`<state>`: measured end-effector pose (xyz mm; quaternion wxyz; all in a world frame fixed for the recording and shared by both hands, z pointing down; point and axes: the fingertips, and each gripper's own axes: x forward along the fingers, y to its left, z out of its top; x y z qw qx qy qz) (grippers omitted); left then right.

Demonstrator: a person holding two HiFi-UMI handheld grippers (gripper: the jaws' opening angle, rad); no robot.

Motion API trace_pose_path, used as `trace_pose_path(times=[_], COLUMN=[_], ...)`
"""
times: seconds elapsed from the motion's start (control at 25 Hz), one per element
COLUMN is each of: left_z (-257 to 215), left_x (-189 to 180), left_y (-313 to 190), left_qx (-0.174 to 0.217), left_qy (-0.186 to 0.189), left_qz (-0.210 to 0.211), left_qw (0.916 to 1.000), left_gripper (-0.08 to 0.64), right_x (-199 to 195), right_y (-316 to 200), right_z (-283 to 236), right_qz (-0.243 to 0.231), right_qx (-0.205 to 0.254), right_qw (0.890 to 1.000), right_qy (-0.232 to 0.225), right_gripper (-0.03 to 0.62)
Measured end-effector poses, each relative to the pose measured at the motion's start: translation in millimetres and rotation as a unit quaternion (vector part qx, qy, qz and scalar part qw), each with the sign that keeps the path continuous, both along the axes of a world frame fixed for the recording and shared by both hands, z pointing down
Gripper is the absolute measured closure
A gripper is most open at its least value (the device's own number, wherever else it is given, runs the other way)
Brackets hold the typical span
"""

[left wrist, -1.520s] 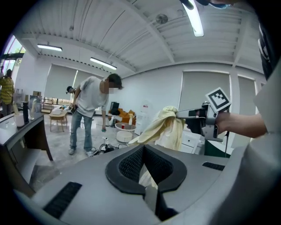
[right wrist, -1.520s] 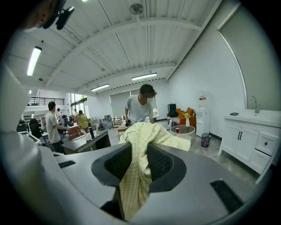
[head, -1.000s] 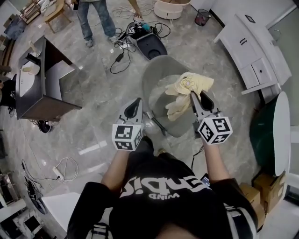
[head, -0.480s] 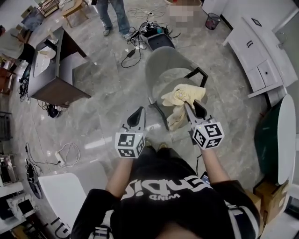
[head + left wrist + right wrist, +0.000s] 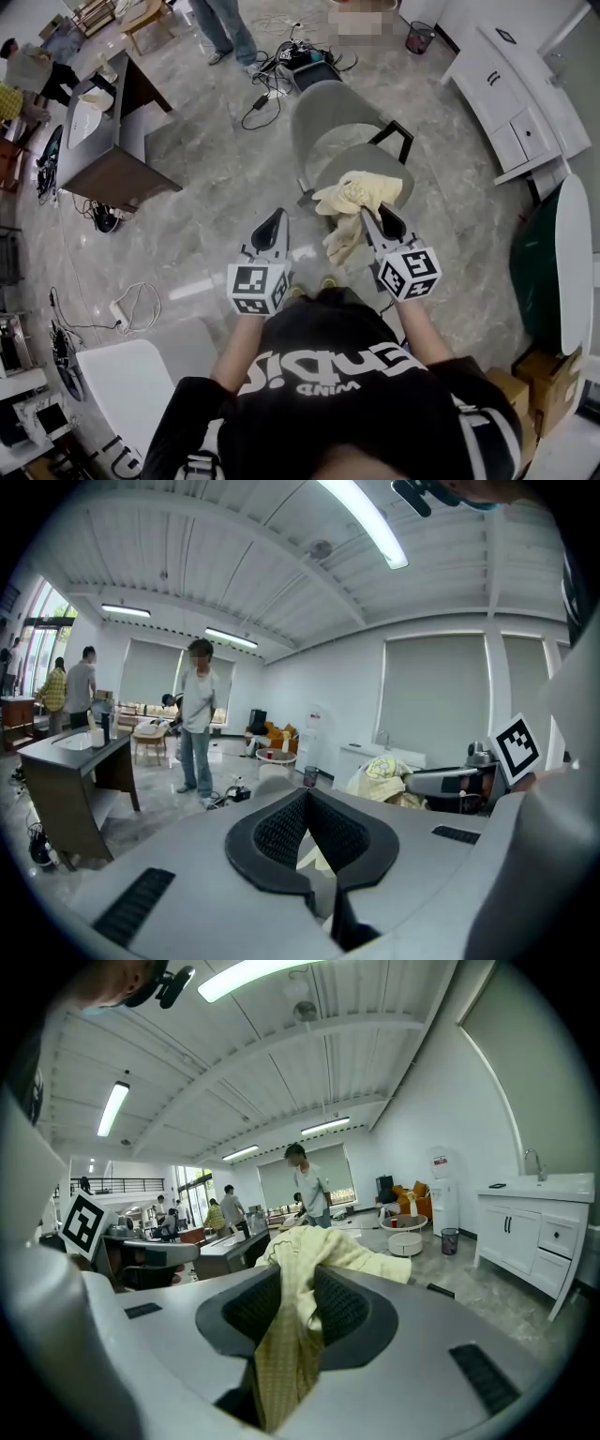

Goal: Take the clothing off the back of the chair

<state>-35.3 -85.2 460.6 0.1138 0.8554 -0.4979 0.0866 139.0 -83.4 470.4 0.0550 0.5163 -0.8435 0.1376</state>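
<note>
Between right gripper (image 5: 372, 218) jaws: yellow clothing (image 5: 357, 193) clamped, draping down; chair (image 5: 323, 111) beyond.

We held our left forearm (image 5: 236, 336) and right forearm (image 5: 413, 326) out ahead, side by side, each gripper pointing forward and slightly down. Our left gripper (image 5: 273, 220) had its jaws together at the tips, nothing between them. Our right gripper (image 5: 373, 216) was clamped on a pale yellow garment (image 5: 361, 190).
</note>
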Motion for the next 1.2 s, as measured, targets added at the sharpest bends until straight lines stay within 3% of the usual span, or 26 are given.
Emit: trace_pose_path(times=[0.44,1.2], left_z=[1.3,-4.2], left_x=[-14.1,-4.5], left_y=[17.8,16.5], left_qx=[0.004,0.007], left_qy=[0.010,0.009], left_qz=[0.001,0.009], left_qw=[0.9999,0.9999], left_gripper=[0.545,0.545], right_x=[-26.0,-28.6], right_y=[25.4,24.7], right_z=[-0.5,2.3], right_qz=[-0.003,-0.015], right_qx=[0.015,0.009], right_qw=[1.000,1.000], right_qy=[-0.002,0.005], right_gripper=[0.476,0.476])
